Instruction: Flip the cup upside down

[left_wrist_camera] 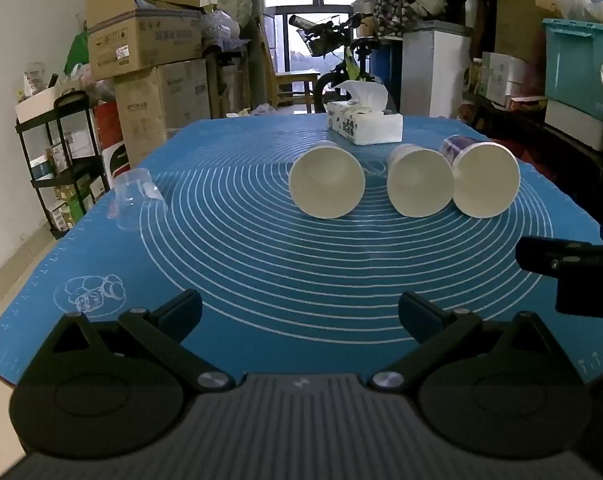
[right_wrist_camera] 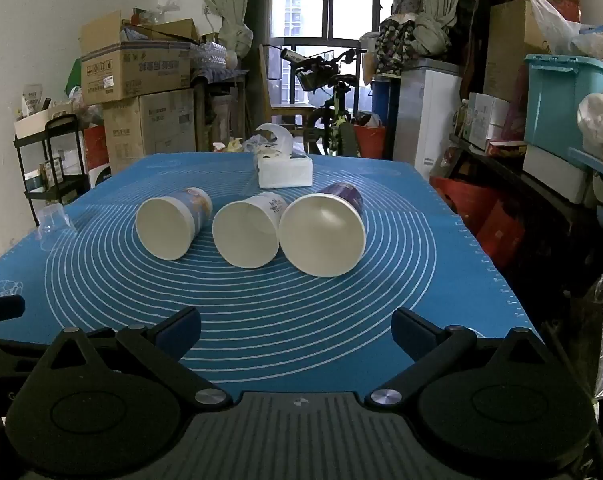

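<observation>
Three paper cups lie on their sides on the blue mat (left_wrist_camera: 261, 264), mouths toward me: a left cup (left_wrist_camera: 326, 183) (right_wrist_camera: 169, 228), a middle cup (left_wrist_camera: 420, 182) (right_wrist_camera: 246, 235) and a purple right cup (left_wrist_camera: 484, 179) (right_wrist_camera: 322, 235). A clear plastic cup (left_wrist_camera: 135, 198) (right_wrist_camera: 52, 222) lies at the mat's left edge. My left gripper (left_wrist_camera: 299, 312) is open and empty, near the front of the mat. My right gripper (right_wrist_camera: 296, 326) is open and empty, also short of the cups. The right gripper's body (left_wrist_camera: 573, 268) shows at the right of the left wrist view.
A tissue box (left_wrist_camera: 363, 122) (right_wrist_camera: 285, 172) stands behind the cups at the far end. Cardboard boxes (left_wrist_camera: 141, 40) and a black shelf cart (left_wrist_camera: 61, 160) stand left of the table. Teal bins (right_wrist_camera: 561, 104) and clutter crowd the right side.
</observation>
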`<action>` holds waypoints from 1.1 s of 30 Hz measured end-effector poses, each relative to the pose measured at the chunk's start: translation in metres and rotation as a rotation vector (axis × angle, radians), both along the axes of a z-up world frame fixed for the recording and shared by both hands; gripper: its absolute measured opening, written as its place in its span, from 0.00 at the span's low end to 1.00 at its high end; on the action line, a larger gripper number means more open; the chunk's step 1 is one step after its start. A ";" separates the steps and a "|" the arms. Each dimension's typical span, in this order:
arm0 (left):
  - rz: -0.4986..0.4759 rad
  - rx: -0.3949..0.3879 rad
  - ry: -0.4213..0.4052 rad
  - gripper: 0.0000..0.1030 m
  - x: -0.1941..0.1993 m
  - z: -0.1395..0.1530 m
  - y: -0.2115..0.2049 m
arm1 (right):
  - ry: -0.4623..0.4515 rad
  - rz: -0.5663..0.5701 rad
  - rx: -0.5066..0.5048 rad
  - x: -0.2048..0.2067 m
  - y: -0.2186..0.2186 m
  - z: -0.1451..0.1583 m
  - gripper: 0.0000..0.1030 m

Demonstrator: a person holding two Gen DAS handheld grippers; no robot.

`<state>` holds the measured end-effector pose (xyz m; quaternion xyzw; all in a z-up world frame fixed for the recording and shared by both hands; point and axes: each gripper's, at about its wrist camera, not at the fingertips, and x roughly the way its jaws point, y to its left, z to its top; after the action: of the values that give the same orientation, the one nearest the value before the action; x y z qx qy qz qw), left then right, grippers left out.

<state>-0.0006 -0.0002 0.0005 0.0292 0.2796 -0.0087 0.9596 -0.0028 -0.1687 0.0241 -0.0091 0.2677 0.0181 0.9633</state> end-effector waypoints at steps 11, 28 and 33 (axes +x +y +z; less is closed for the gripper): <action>0.001 -0.001 0.002 1.00 0.000 0.000 0.000 | -0.002 0.001 0.000 0.000 0.000 0.000 0.98; -0.006 0.000 0.004 1.00 0.003 -0.001 -0.008 | 0.000 0.000 0.002 0.000 0.000 0.000 0.98; -0.018 -0.006 0.005 1.00 0.002 -0.002 -0.005 | -0.001 0.000 0.000 0.000 0.000 0.000 0.98</action>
<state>0.0018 -0.0056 -0.0011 0.0288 0.2817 -0.0184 0.9589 -0.0029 -0.1691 0.0240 -0.0092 0.2674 0.0182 0.9634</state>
